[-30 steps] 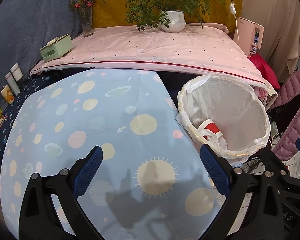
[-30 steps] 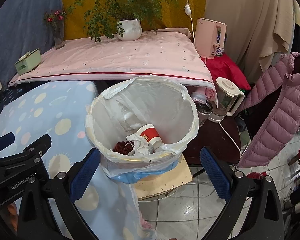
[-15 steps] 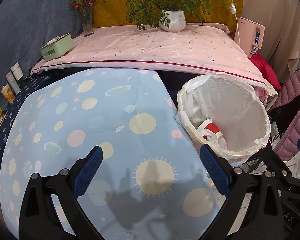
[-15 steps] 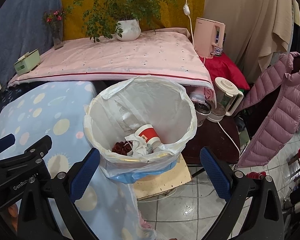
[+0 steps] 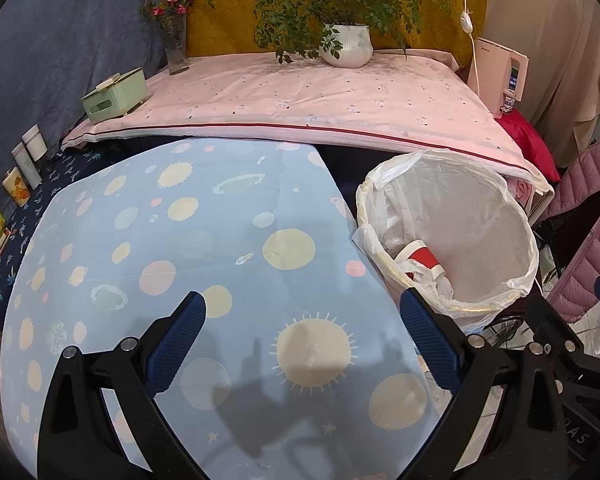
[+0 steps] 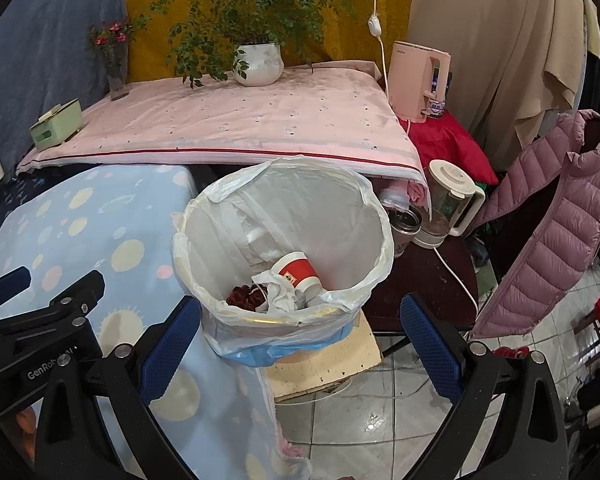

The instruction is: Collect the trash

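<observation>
Right claw spread, empty, above bin near rim. Left claw spread, empty, over blue-clothed surface. Paper cup and crumpled wrappers lie in bin off surface's right edge. No trash visible on surface; collection looks about finished.
</observation>
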Available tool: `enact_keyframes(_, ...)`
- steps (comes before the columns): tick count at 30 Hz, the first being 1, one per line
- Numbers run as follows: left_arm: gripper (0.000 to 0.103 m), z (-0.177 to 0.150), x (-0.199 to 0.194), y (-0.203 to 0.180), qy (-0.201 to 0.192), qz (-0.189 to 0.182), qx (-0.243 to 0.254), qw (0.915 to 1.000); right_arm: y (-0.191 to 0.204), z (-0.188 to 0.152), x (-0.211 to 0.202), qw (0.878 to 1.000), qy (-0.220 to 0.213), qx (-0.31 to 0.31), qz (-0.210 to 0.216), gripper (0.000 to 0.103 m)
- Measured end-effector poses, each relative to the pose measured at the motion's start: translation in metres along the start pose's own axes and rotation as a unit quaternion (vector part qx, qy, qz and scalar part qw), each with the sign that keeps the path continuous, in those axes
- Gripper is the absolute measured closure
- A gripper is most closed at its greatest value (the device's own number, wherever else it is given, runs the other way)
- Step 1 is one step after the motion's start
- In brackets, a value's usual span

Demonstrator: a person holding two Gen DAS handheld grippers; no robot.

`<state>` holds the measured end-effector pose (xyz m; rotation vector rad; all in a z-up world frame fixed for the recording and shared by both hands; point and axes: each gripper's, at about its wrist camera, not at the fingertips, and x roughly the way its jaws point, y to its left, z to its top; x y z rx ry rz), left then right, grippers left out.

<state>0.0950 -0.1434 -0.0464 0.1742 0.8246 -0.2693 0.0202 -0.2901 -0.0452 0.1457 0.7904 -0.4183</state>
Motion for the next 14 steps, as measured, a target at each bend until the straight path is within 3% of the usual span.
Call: enact_keyframes(14, 0.010, -0.0013, 0.0004, 0.0057, 0.000, -0.005, -0.003, 1.0000, 0.0059, 0.0004, -0.0023, 1.000, 0.000, -0.005, 0.000, 0.007)
